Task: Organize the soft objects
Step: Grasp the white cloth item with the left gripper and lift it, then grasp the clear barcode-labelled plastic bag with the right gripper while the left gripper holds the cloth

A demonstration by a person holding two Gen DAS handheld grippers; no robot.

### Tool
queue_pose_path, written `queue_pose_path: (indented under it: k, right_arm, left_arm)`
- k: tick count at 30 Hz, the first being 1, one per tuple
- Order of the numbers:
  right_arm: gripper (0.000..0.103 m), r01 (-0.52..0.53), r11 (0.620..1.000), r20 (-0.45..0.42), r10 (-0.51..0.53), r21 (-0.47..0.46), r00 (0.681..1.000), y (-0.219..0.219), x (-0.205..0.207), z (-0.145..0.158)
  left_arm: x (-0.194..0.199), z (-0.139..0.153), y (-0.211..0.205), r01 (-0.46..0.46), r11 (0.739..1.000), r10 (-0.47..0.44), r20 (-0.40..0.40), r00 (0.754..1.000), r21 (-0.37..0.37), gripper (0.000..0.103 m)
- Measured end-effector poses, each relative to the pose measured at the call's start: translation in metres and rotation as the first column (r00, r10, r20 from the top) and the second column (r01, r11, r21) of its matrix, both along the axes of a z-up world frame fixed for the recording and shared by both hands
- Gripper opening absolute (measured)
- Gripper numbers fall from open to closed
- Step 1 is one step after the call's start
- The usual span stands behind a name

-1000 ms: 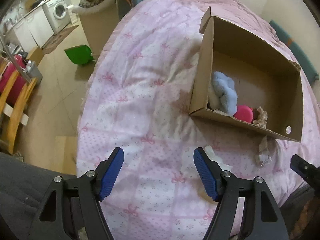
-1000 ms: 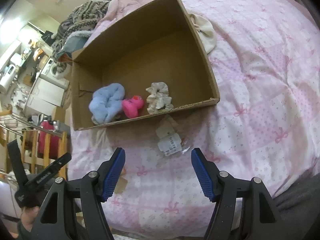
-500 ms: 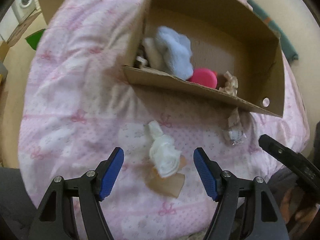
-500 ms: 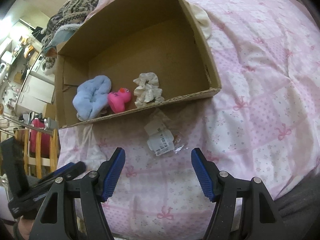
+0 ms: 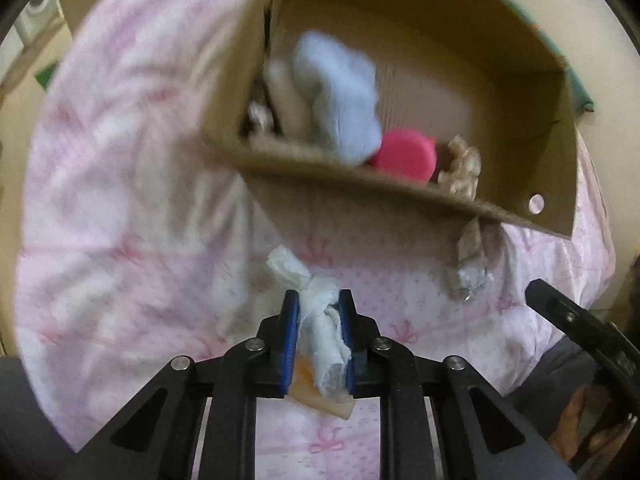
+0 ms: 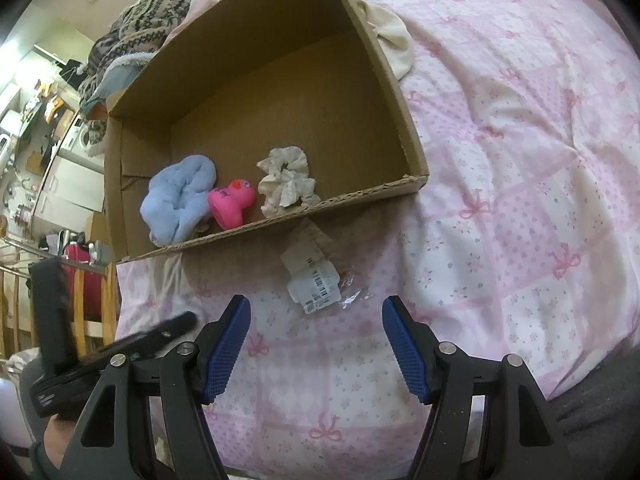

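My left gripper [image 5: 318, 300] points down at the pink quilt, and its jaws are closing with a crumpled white cloth [image 5: 292, 270] pressed between the blue pads. A tan scrap [image 5: 324, 400] lies under the cloth. Just beyond stands an open cardboard box [image 5: 360, 196] holding a fluffy blue piece [image 5: 340, 100], a pink toy duck [image 5: 404, 156] and a cream scrunchie [image 5: 460, 168]. In the right wrist view the same box [image 6: 256, 80] shows the blue piece [image 6: 180, 196], duck [image 6: 232, 200] and scrunchie [image 6: 286, 182]. My right gripper [image 6: 316, 308] hovers open over a clear labelled packet [image 6: 316, 280].
The pink quilt [image 6: 520, 160] covers the whole bed and falls away at the near edge. A cream cloth [image 6: 392, 44] lies behind the box's right wall. Knitted clothes [image 6: 140, 20] are piled at the far end. A wooden chair [image 6: 92, 312] stands on the floor at left.
My left gripper came forward and down over the white cloth, then closed its jaws on it. The right gripper stayed open and nearly still.
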State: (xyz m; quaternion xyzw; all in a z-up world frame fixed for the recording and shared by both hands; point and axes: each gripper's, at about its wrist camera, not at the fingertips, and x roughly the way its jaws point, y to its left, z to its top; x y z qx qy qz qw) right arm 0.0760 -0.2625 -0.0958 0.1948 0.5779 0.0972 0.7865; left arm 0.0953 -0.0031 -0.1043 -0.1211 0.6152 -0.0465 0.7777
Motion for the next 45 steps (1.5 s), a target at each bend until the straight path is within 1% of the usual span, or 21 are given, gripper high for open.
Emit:
queue_pose_path:
  k: [6, 7, 9, 12, 14, 15, 18, 22, 24, 27, 30, 31, 32, 33, 34, 35, 39, 45]
  right_arm:
    - [0.072, 0.033, 0.999, -0.002, -0.033, 0.018, 0.999, -0.009, 0.002, 0.0]
    - [0.072, 0.03, 0.999, -0.008, -0.03, 0.014, 1.0, -0.008, 0.002, -0.001]
    - [0.072, 0.017, 1.0, -0.008, -0.017, -0.003, 1.0, -0.004, 0.002, -0.002]
    - [0.072, -0.012, 0.999, -0.006, 0.012, -0.036, 1.0, 0.004, 0.002, -0.002]
    - [0.072, -0.028, 0.997, -0.019, 0.027, -0.067, 0.999, 0.01, 0.004, -0.005]
    - [0.072, -0.036, 0.996, -0.027, 0.034, -0.084, 0.999, 0.012, 0.005, -0.007]
    - [0.072, -0.095, 0.985, -0.042, 0.09, -0.141, 0.995, 0.028, 0.013, -0.013]
    - [0.072, -0.174, 0.945, -0.046, 0.167, -0.277, 0.985, 0.053, 0.023, -0.027]
    - [0.072, -0.196, 0.928, -0.066, 0.184, -0.316, 0.981, 0.064, 0.029, -0.036]
    - [0.072, -0.215, 0.905, -0.058, 0.209, -0.368, 0.976, 0.076, 0.035, -0.042]
    - [0.072, -0.229, 0.89, -0.044, 0.23, -0.394, 0.972, 0.084, 0.038, -0.044]
    - [0.068, -0.231, 0.886, -0.043, 0.233, -0.401, 0.971, 0.086, 0.038, -0.045]
    - [0.061, -0.233, 0.884, -0.043, 0.236, -0.405, 0.971, 0.088, 0.037, -0.046]
    - [0.058, -0.237, 0.881, -0.045, 0.24, -0.41, 0.97, 0.089, 0.037, -0.046]
    - [0.051, -0.243, 0.876, -0.046, 0.247, -0.415, 0.968, 0.091, 0.037, -0.046]
    - [0.047, -0.251, 0.874, -0.046, 0.256, -0.415, 0.966, 0.092, 0.036, -0.046]
    - [0.045, -0.268, 0.871, -0.045, 0.274, -0.412, 0.961, 0.095, 0.033, -0.045]
    - [0.043, -0.277, 0.878, -0.037, 0.285, -0.39, 0.958, 0.093, 0.02, -0.043]
  left_arm:
    - [-0.018, 0.046, 0.022, -0.044, 0.999, 0.043, 0.079, 0.996, 0.001, 0.017]
    - [-0.021, 0.05, 0.024, -0.039, 0.999, 0.039, 0.084, 0.996, 0.001, 0.017]
    - [-0.029, 0.064, 0.024, -0.017, 1.0, 0.015, 0.106, 0.994, 0.026, 0.017]
    - [-0.041, 0.074, 0.037, -0.024, 0.999, 0.019, 0.122, 0.992, 0.036, 0.017]
    - [-0.044, 0.075, 0.033, -0.026, 0.998, 0.018, 0.146, 0.989, 0.055, 0.017]
    - [-0.045, 0.078, 0.04, -0.027, 0.997, 0.016, 0.157, 0.987, 0.066, 0.017]
    - [-0.046, 0.067, 0.034, -0.023, 0.997, 0.01, 0.159, 0.987, 0.075, 0.017]
    - [-0.043, 0.056, 0.029, -0.013, 0.997, 0.001, 0.15, 0.989, 0.081, 0.017]
    - [-0.041, 0.055, 0.026, -0.006, 0.994, -0.011, 0.163, 0.987, 0.107, 0.017]
    - [-0.04, 0.053, 0.024, 0.001, 0.992, -0.021, 0.164, 0.986, 0.124, 0.017]
    - [-0.04, 0.049, 0.024, 0.004, 0.992, -0.022, 0.151, 0.988, 0.123, 0.017]
    - [-0.04, 0.048, 0.024, 0.003, 0.993, -0.021, 0.149, 0.989, 0.121, 0.017]
    - [-0.04, 0.048, 0.024, 0.003, 0.993, -0.021, 0.148, 0.989, 0.119, 0.017]
    - [-0.04, 0.048, 0.024, 0.003, 0.993, -0.02, 0.148, 0.989, 0.118, 0.017]
    - [-0.04, 0.048, 0.023, 0.003, 0.993, -0.02, 0.148, 0.989, 0.117, 0.017]
    - [-0.039, 0.048, 0.023, 0.004, 0.993, -0.022, 0.148, 0.989, 0.117, 0.017]
    - [-0.039, 0.048, 0.022, 0.007, 0.992, -0.025, 0.15, 0.988, 0.123, 0.017]
    - [-0.038, 0.047, 0.024, -0.005, 0.99, -0.017, 0.154, 0.988, 0.139, 0.017]
